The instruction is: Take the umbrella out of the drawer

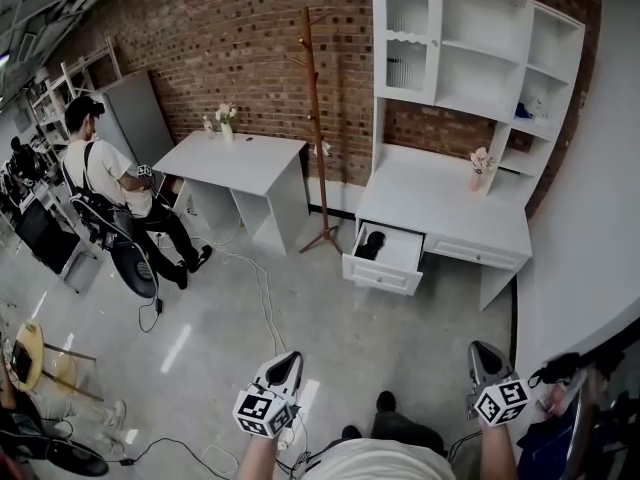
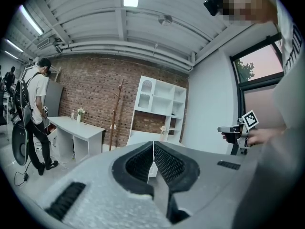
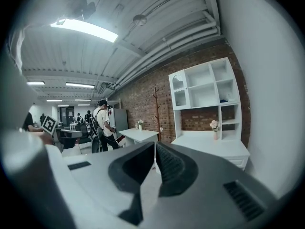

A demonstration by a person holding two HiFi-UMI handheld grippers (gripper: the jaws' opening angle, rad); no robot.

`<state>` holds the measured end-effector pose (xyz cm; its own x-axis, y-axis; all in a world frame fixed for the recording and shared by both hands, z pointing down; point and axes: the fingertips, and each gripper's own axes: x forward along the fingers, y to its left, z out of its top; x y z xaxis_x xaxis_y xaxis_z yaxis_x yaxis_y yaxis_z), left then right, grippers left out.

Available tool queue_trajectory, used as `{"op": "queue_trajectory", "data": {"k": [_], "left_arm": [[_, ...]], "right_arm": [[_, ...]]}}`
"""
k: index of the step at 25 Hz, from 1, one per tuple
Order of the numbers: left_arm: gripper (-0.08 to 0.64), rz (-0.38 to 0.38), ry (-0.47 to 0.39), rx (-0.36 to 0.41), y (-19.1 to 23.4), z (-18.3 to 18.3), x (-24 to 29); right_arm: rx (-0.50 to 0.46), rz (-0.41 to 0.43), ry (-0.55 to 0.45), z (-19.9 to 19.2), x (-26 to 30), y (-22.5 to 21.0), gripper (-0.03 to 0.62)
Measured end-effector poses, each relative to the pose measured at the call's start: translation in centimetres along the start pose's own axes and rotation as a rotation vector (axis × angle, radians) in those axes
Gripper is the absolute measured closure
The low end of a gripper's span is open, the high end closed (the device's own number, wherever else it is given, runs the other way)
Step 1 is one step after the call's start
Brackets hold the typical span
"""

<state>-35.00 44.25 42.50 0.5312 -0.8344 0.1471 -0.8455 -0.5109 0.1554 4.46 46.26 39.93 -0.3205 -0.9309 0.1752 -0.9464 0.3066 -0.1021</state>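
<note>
At the far desk: white desk under the shelf unit; its left drawer is pulled open.
Umbrella: dark, folded, lying inside the open drawer, toward its left side.
Left gripper: low in head view, jaws pressed together, nothing between them.
Right gripper: likewise closed at the tips, empty.
Stage: approach, by my reading; both grippers well apart from the drawer.
Risk, floor: cable snakes across the path; a foot could snag it.
Risk, grasp: closed jaws would shove the umbrella deeper; they must open first.
Risk, lift: drawer front may catch the umbrella if it is drawn out low.
</note>
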Motion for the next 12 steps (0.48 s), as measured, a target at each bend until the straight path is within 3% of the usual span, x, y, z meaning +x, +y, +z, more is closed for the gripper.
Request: {"op": "queue_trajectory", "data": {"k": [12], "left_arm": [[0.534, 0.046, 0.000, -0.012, 2.3, 0.8, 4.6]], "right_arm": [[0.018, 0.040, 0.001, 0.3, 6.5, -3.0, 0.561]]}}
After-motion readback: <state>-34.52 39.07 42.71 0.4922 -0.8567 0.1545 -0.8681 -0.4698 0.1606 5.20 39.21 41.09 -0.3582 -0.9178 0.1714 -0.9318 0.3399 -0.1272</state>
